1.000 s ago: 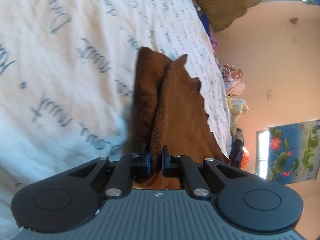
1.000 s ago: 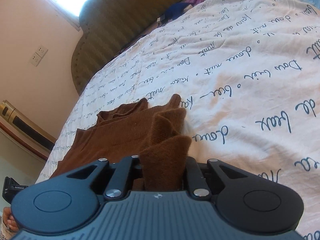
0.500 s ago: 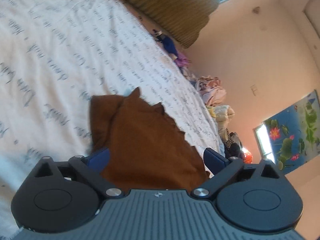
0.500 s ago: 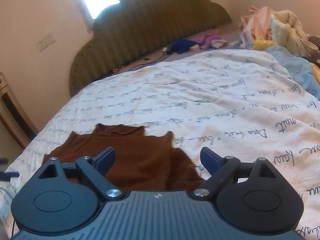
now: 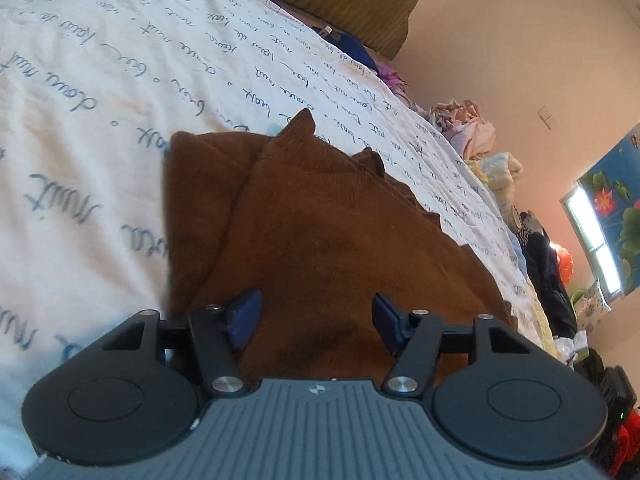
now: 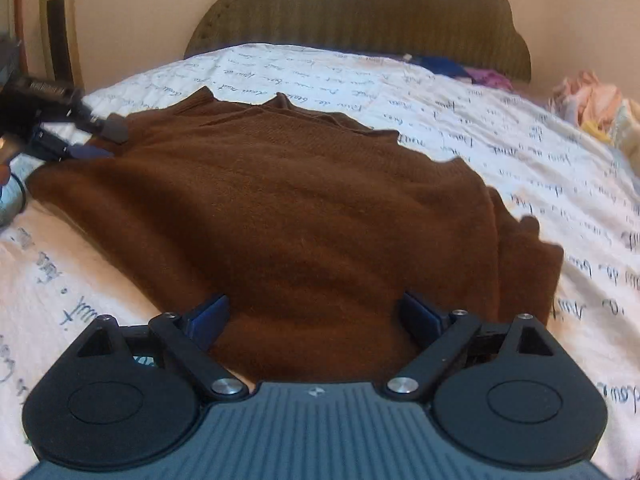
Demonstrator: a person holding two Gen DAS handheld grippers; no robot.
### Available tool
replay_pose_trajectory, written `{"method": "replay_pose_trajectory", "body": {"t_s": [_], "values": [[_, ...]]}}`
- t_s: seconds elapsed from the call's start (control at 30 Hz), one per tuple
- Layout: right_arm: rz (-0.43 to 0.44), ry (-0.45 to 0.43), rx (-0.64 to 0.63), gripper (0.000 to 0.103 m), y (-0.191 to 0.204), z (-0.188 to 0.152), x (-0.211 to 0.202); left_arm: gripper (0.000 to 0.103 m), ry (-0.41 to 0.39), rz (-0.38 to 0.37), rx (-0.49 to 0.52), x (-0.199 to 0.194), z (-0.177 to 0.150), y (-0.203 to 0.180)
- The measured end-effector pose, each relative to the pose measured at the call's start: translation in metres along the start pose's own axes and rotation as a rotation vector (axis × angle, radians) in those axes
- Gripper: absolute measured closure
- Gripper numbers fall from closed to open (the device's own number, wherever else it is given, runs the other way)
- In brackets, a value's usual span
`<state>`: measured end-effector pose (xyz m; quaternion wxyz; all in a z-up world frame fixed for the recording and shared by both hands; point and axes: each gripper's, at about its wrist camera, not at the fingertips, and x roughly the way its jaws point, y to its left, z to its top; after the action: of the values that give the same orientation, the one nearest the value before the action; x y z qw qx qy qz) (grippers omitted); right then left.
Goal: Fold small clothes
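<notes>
A brown knit sweater lies flat on the white bed cover with blue script, one sleeve folded in over the body on each side. In the left wrist view the sweater fills the middle. My left gripper is open and empty just above the sweater's near edge. It also shows at the left of the right wrist view, by the sweater's far left edge. My right gripper is open and empty over the sweater's near hem.
A padded olive headboard stands at the far end of the bed. A pile of loose clothes lies along the bed's far side. Dark bags and clutter sit by a wall with a flower picture.
Both grippers were shut on the sweater's folded sleeves one second ago. They opened, let the cloth drop flat, and drew back from it.
</notes>
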<state>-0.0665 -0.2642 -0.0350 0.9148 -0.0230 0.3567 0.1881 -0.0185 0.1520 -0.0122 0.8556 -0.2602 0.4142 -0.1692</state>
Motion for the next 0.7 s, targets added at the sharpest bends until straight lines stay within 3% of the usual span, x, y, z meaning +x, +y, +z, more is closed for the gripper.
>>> {"method": "replay_pose_trajectory", "body": {"t_s": [0.03, 0.1, 0.13, 0.17, 0.23, 0.27, 0.33, 0.37, 0.47, 0.57, 0.63, 0.7], "values": [[0.02, 0.002, 0.057, 0.01, -0.01, 0.005, -0.009, 0.036, 0.004, -0.018, -0.022, -0.01, 0.001, 0.004], [0.057, -0.037, 0.181, 0.008, -0.034, 0.011, -0.025, 0.015, -0.024, -0.085, -0.068, -0.029, 0.007, 0.011], [0.084, -0.062, 0.223, 0.008, -0.048, 0.017, -0.03, 0.002, -0.051, -0.088, -0.079, -0.036, 0.014, 0.013], [0.101, -0.087, 0.26, 0.008, -0.063, 0.024, -0.032, 0.0, -0.072, -0.068, -0.078, -0.038, 0.023, 0.013], [0.113, -0.133, 0.354, 0.007, -0.093, 0.048, -0.027, 0.0, -0.087, -0.064, -0.047, -0.032, 0.051, 0.007], [0.182, -0.154, 0.396, 0.006, -0.109, 0.064, -0.017, 0.0, -0.08, -0.071, -0.044, -0.024, 0.064, 0.006], [0.358, -0.093, 0.439, 0.003, -0.131, 0.099, 0.02, 0.0, -0.037, -0.075, -0.078, 0.003, 0.094, 0.001], [0.4, -0.072, 0.466, 0.003, -0.14, 0.118, 0.042, 0.0, -0.03, -0.081, -0.09, 0.015, 0.105, -0.001], [0.399, -0.006, 0.486, 0.003, -0.153, 0.156, 0.1, 0.0, 0.014, -0.171, -0.108, 0.064, 0.135, -0.016], [0.441, 0.1, 0.49, 0.003, -0.161, 0.168, 0.141, 0.001, 0.101, -0.153, -0.063, 0.113, 0.154, -0.035], [0.465, 0.144, 0.407, 0.003, -0.16, 0.163, 0.14, 0.002, 0.151, -0.097, -0.022, 0.128, 0.157, -0.038], [0.441, 0.155, 0.307, 0.003, -0.17, 0.158, 0.123, 0.001, 0.16, -0.097, 0.027, 0.113, 0.153, -0.034]]}}
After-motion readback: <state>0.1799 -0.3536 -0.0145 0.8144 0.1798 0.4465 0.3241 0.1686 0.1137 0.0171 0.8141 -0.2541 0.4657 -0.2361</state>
